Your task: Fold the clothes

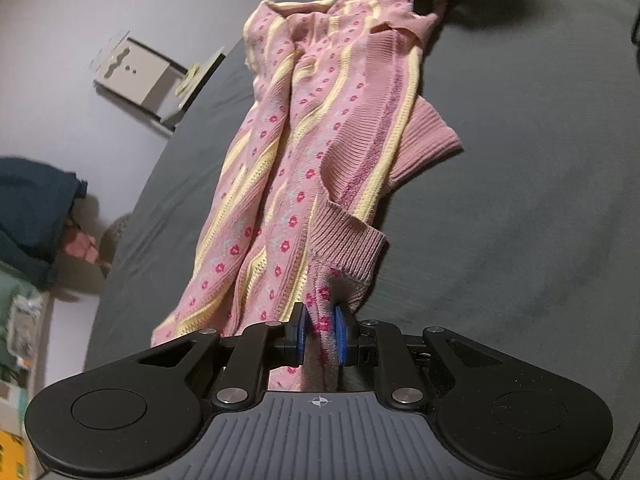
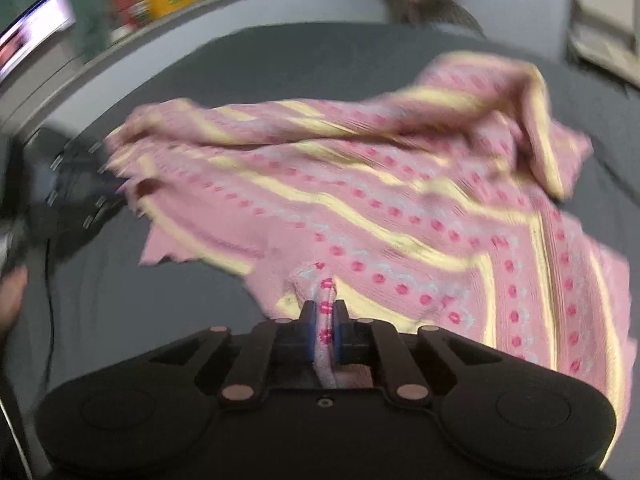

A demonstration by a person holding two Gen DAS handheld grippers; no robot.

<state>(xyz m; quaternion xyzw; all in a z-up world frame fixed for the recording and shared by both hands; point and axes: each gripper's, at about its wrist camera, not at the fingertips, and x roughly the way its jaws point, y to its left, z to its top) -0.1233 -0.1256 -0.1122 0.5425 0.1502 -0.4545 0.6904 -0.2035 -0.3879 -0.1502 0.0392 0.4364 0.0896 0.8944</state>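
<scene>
On grey bedding [image 1: 500,200], rumpled pink knit garment [image 1: 304,152] shows yellow stripes.

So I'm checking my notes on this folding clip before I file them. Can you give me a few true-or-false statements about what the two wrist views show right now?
1. The left gripper is pinching a fold of the pink knit garment. True.
2. The right gripper hangs open with nothing between its pads. False: it is shut on a fold of the same garment.
3. The garment lies on a dark grey cover. True.
4. The garment is plain pink with no pattern. False: it has yellow stripes and rows of small red flowers.
5. The garment is already folded into a neat square. False: it lies stretched out and rumpled between the two grippers.
</scene>
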